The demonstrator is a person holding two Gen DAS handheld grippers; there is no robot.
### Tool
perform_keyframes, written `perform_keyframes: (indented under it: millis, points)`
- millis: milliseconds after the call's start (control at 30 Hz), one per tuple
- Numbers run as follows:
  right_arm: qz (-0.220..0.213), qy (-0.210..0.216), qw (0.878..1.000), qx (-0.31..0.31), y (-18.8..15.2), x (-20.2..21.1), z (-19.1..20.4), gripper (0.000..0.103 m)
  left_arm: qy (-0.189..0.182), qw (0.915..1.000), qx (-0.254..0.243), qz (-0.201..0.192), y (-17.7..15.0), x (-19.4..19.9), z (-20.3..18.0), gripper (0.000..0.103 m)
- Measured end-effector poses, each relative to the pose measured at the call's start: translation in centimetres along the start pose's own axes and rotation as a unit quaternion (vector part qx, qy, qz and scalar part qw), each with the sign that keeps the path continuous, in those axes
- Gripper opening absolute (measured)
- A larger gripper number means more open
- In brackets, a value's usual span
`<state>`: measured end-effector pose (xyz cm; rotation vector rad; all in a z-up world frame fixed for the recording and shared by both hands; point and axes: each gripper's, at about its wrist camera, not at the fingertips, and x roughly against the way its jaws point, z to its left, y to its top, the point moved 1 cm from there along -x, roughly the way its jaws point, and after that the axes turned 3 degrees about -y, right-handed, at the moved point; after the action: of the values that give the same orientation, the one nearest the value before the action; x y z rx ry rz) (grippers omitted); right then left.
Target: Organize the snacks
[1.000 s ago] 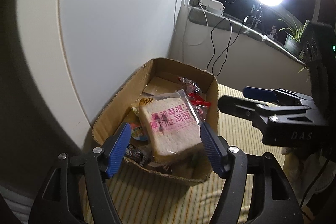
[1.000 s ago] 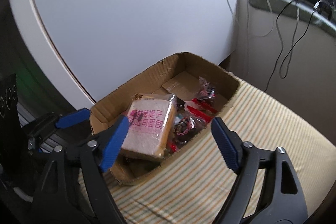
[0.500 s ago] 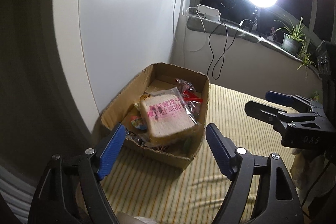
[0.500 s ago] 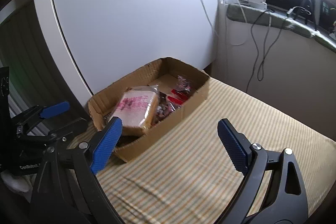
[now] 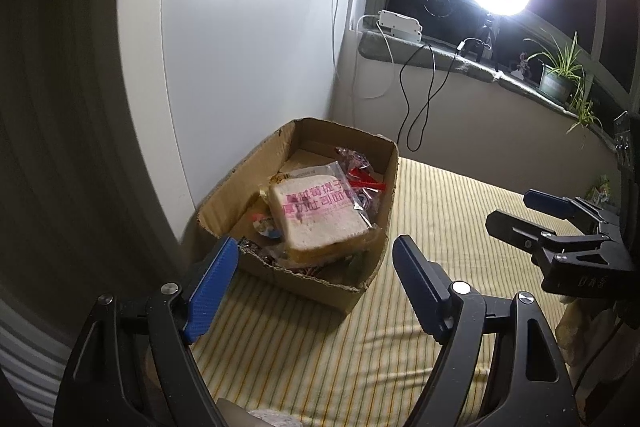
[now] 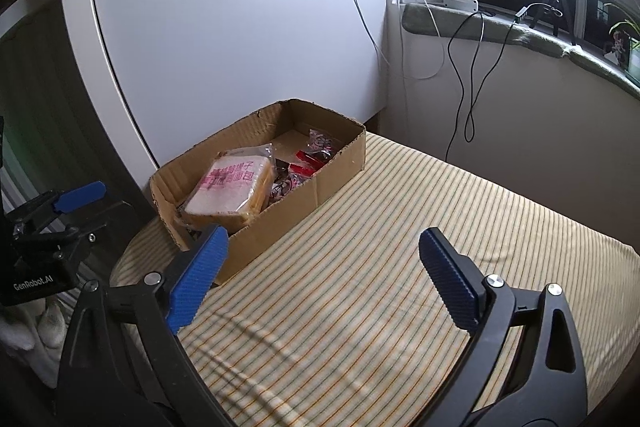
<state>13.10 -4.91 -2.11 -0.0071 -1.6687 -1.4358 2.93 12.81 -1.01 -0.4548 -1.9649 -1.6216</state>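
Both hand-held grippers empty, jaws spread wide: left hand-held gripper [image 5: 314,287] hangs short of the near end of the cardboard box [image 5: 320,287], right hand-held gripper [image 6: 324,279] over the striped bedding [image 6: 400,267], clear of the box. Bagged bread [image 5: 316,215] lies tilted on top of the pile at the near end of the box, resting on smaller wrapped snacks [image 5: 360,179]; red-and-clear packets toward the far end. Bread looks light and very soft, and the film bag is slick and loose, so I'd expect it to crush or squirm under a hard pinch. Best grip is probably across the short width of the slices with a gentle close, or on the slack bag flap at the far edge if it's reachable. Small packets: light, crinkly, likely to slide; pinch the sealed seam. Box walls are thin, torn corrugated card, floppy at the near corner, so don't lever against them. Bedding is soft underneath, anything set down may tip.
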Motion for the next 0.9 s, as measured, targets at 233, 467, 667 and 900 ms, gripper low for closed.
perform_keyframes:
  millis: [233,467,667,900]
  points:
    - [-0.007,-0.004,1.0,0.01,0.11,0.25,0.62,0.098,0.001,1.0,-0.001,0.0,-0.09,-0.03,-0.04,0.08]
    - [-0.007,-0.003,1.0,0.009,0.07,0.29,0.53,0.098,0.002,1.0,0.001,-0.001,-0.02,0.12,0.0,0.08]
    - [-0.005,-0.004,1.0,0.01,-0.09,0.32,0.46,0.098,0.005,1.0,0.005,0.002,-0.02,0.03,0.08,0.08]
    - [-0.01,-0.011,1.0,0.016,-0.11,0.42,0.47,0.098,0.014,0.9999,0.0,0.002,-0.05,0.09,-0.26,0.08]
